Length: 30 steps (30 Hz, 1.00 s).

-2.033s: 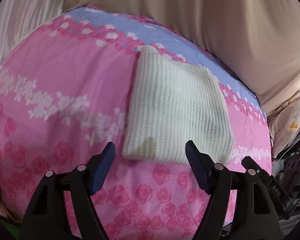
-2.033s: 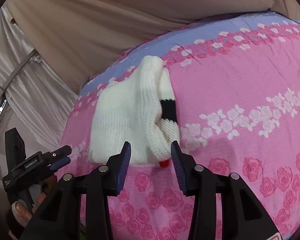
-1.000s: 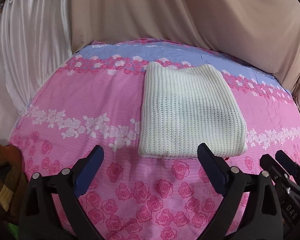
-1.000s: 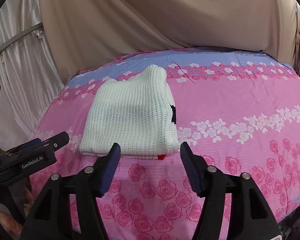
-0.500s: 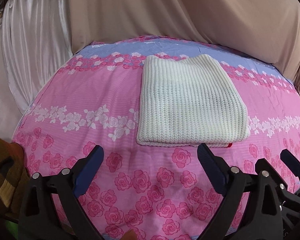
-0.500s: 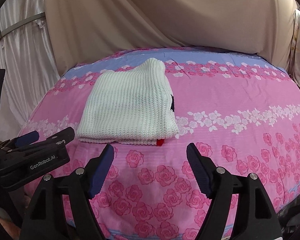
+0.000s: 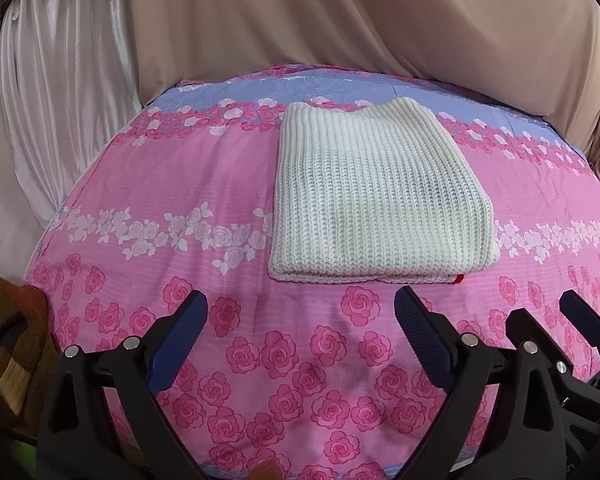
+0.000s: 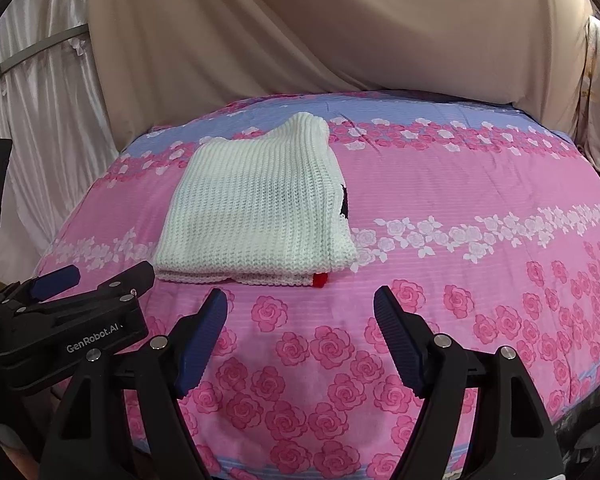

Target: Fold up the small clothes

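Observation:
A cream knitted garment (image 7: pixel 376 196) (image 8: pixel 260 204) lies folded into a neat rectangle on the pink rose-print sheet (image 7: pixel 180 184) (image 8: pixel 480 184). A red scrap and a black patch peek out at its right edge. My left gripper (image 7: pixel 301 312) hangs open over the sheet, short of the garment's near edge, nothing between its fingers. My right gripper (image 8: pixel 300 307) is likewise open and empty, just in front of the garment's near right corner. The left gripper's black body (image 8: pixel 60 320) shows at the left of the right wrist view.
Beige cloth (image 7: pixel 380 20) drapes behind the bed and pale curtains (image 7: pixel 60 80) hang at the left. A brown patterned fabric (image 7: pixel 8 344) sits at the bed's near left corner. The sheet's near edge runs just below the grippers.
Both grippers drew back from the folded garment, so it now lies farther ahead. The right jaws spread wider. The garment itself stayed put.

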### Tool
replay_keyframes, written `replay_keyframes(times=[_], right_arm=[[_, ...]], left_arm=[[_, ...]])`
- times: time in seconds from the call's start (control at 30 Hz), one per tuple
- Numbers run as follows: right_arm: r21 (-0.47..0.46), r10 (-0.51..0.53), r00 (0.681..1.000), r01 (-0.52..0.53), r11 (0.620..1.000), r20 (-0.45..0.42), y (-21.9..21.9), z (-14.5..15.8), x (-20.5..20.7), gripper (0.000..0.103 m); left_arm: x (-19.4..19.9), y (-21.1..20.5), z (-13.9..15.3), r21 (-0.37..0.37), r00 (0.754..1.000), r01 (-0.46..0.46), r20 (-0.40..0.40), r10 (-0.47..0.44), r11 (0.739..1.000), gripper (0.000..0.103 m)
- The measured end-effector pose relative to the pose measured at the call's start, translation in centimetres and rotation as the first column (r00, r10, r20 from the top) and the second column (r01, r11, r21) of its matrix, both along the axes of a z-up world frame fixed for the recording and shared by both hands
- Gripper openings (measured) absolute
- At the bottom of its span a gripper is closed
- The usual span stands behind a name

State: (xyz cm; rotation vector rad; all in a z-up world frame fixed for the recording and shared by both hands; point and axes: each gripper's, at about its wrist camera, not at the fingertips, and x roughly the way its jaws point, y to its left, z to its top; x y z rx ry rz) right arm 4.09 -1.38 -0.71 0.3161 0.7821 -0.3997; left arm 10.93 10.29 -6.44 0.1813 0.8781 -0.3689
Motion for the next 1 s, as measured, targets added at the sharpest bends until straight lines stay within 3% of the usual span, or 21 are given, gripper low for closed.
replay_keyframes(times=[0.7, 0.93, 1.0], right_arm=[[0.000, 0.008, 1.000, -0.008, 1.000, -0.012, 0.35, -0.37, 0.83, 0.073], [0.003, 0.004, 1.000, -0.004, 1.000, -0.015, 0.30, -0.51, 0.86, 0.073], [0.006, 0.002, 1.000, -0.002, 1.000, -0.013, 0.16, -0.62, 0.81, 0.073]], left_arm=[[0.32, -0.01, -0.26, 0.018, 1.000, -0.018, 0.012, 0.018, 1.000, 0.092], [0.86, -0.18, -0.57, 0.008, 0.999, -0.006, -0.034, 0.006, 1.000, 0.093], [0.84, -0.29, -0.60, 0.015, 0.999, -0.009, -0.032, 0.010, 1.000, 0.097]])
